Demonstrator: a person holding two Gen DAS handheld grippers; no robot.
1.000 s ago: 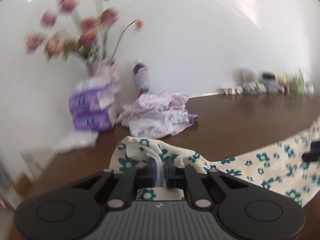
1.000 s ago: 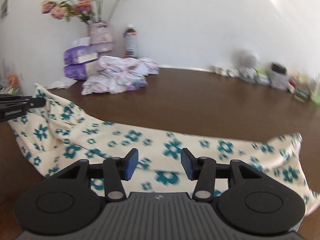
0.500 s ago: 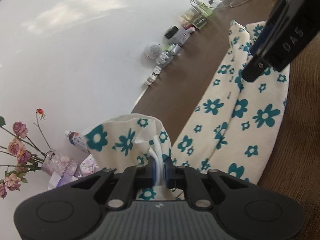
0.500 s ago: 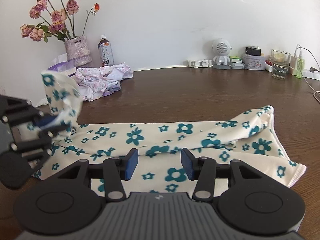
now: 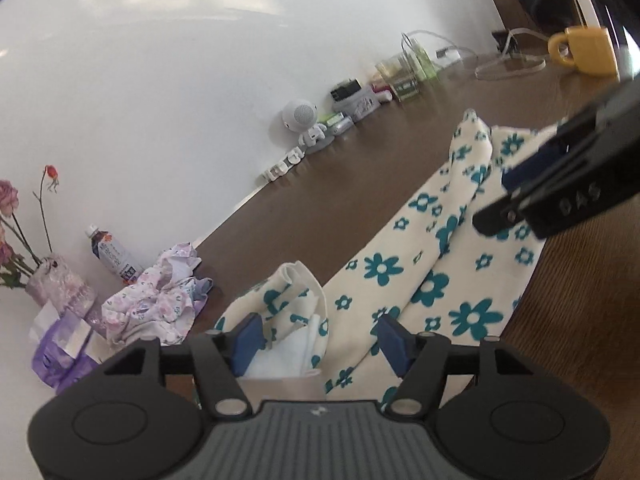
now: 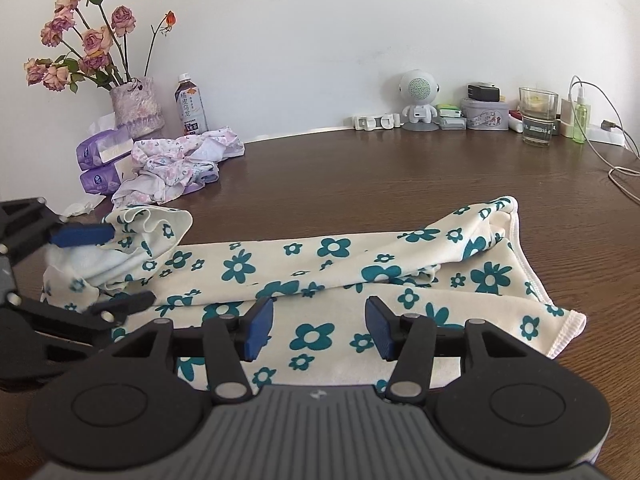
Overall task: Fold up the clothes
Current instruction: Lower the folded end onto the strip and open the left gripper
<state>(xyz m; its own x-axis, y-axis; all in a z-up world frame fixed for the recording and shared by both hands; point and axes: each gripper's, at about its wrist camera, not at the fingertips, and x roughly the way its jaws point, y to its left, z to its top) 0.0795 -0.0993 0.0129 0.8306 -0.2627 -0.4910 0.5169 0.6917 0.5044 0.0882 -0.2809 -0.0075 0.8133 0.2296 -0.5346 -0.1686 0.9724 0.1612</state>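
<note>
one cream cloth [image 6: 320,264] with teal flowers is lying on the brown counter [image 6: 360,168], its long axis running left to right across the right wrist view, one end bunched up at the left and the hemmed end lying flat at the right. two tools are showing. the left tool [image 5: 320,338] is sitting wide open, its blue pads either side of the bunched end and gripping nothing; in the right wrist view its fingers are flanking that same bunch. the right tool [image 6: 320,326] is hanging wide open over the near edge of the cloth, holding nothing. one second garment [image 6: 176,164], pale with pink print, is lying crumpled at the far left, well apart from the cloth. beside it two purple tissue packs [image 6: 102,158] are sitting stacked, with one vase [image 6: 138,108] of roses and one bottle [image 6: 191,106] standing by the wall. one small white robot figure [image 6: 418,98] and one glass [image 6: 537,116] are standing along the far edge. one yellow mug [image 5: 584,50] is showing in the left wrist view.
</note>
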